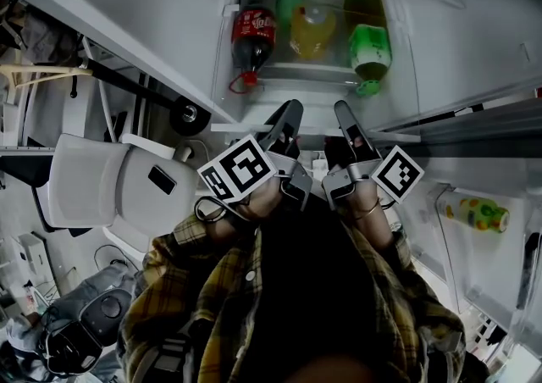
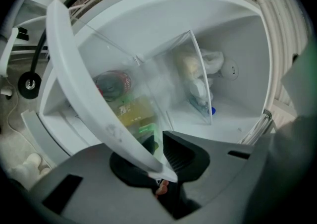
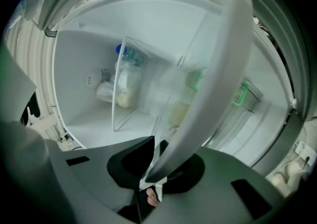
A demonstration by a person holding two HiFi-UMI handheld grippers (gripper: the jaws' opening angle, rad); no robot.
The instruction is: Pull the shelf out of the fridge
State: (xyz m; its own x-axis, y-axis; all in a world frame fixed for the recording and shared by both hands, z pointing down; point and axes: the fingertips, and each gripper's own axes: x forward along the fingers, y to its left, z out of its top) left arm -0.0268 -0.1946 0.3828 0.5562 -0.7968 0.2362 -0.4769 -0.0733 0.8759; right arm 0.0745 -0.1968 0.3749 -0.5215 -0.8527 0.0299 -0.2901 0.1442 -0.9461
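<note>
The glass shelf (image 1: 315, 91) lies inside the open fridge, with a white front trim (image 1: 239, 127). On it lie a cola bottle (image 1: 252, 38), a yellow juice bottle (image 1: 312, 30) and a green bottle (image 1: 370, 47). My left gripper (image 1: 290, 112) and right gripper (image 1: 343, 112) both reach that front edge side by side. In the left gripper view the white trim (image 2: 79, 84) runs slantwise down into the left gripper (image 2: 158, 149), which is shut on it. In the right gripper view the trim (image 3: 218, 79) likewise ends between the jaws of the right gripper (image 3: 158, 161), clamped.
The fridge door (image 1: 474, 169) stands open at the right, with a bottle (image 1: 478, 213) in its bin. A white chair (image 1: 110, 182) and bags stand on the floor at the left. A plastic bag of food (image 2: 198, 69) lies deep in the fridge. A transparent divider (image 3: 124, 84) stands upright inside.
</note>
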